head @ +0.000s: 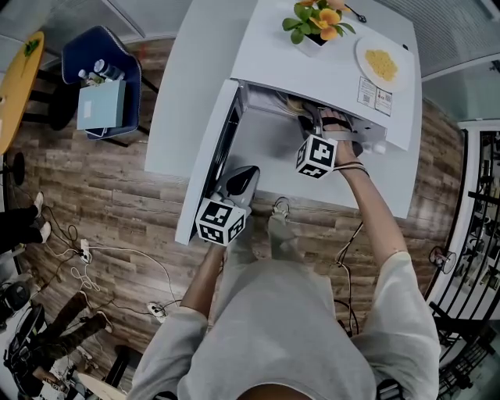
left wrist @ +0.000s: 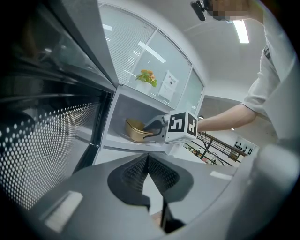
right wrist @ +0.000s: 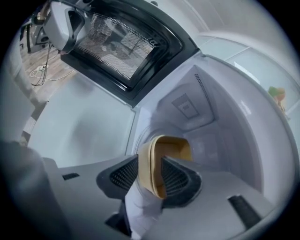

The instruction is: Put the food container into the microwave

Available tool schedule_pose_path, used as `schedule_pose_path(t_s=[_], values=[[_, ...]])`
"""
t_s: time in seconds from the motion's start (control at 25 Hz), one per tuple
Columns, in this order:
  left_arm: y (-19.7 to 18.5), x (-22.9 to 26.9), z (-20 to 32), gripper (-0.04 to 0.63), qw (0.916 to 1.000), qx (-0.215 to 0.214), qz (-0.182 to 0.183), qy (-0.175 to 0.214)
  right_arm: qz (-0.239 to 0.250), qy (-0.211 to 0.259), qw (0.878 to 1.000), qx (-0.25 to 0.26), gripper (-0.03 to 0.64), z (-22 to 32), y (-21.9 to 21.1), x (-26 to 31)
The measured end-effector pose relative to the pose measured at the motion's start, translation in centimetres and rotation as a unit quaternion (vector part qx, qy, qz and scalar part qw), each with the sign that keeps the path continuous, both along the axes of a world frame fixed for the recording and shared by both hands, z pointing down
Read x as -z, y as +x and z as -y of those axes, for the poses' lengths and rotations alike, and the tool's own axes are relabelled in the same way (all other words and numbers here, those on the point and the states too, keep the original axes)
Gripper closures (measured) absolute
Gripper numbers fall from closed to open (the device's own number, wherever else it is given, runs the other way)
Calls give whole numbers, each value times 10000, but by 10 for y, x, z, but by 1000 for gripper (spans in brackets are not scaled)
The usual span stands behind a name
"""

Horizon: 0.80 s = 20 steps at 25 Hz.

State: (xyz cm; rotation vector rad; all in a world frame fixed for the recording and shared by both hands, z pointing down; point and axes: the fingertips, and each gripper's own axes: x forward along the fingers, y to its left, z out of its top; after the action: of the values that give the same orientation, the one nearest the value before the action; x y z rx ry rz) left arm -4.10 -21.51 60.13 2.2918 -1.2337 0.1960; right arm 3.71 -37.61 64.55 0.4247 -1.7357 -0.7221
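The golden food container (right wrist: 171, 150) is tilted inside the white cavity of the microwave (head: 328, 78), and my right gripper (right wrist: 151, 164) is shut on its rim. In the left gripper view the container (left wrist: 136, 130) rests low on the cavity floor with the right gripper (left wrist: 157, 126) reaching in from the right. In the head view the right gripper (head: 311, 119) hides most of the container. The microwave door (head: 219, 156) stands open to the left. My left gripper (head: 246, 176) hangs beside the door, its tips (left wrist: 147, 158) shut on nothing.
A potted plant (head: 316, 19) and a plate of yellow food (head: 381, 64) sit on top of the microwave. A blue chair holding a box (head: 101, 86) stands to the left, cables (head: 86, 258) lie on the wooden floor, and a black railing (head: 476, 219) runs along the right.
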Motion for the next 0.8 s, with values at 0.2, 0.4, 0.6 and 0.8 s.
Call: schedule_pose_path(t_s=[0.2,0.4,0.6,0.8], values=[[1,2,-1,584,10000,-25,3,30,-5,166,9999,25,486,-4,0,8],[5,5,-4,584,10000,-66,13,61,102,300,9995,45,544,-13,0,16],[7,8,-6,584,9999,-122,38,110,248,193,9995,-76,581,-26,1,17],[7,12,-5,584,9997,-147,87,173,401,47,9989,-227,598,-37,4,17]])
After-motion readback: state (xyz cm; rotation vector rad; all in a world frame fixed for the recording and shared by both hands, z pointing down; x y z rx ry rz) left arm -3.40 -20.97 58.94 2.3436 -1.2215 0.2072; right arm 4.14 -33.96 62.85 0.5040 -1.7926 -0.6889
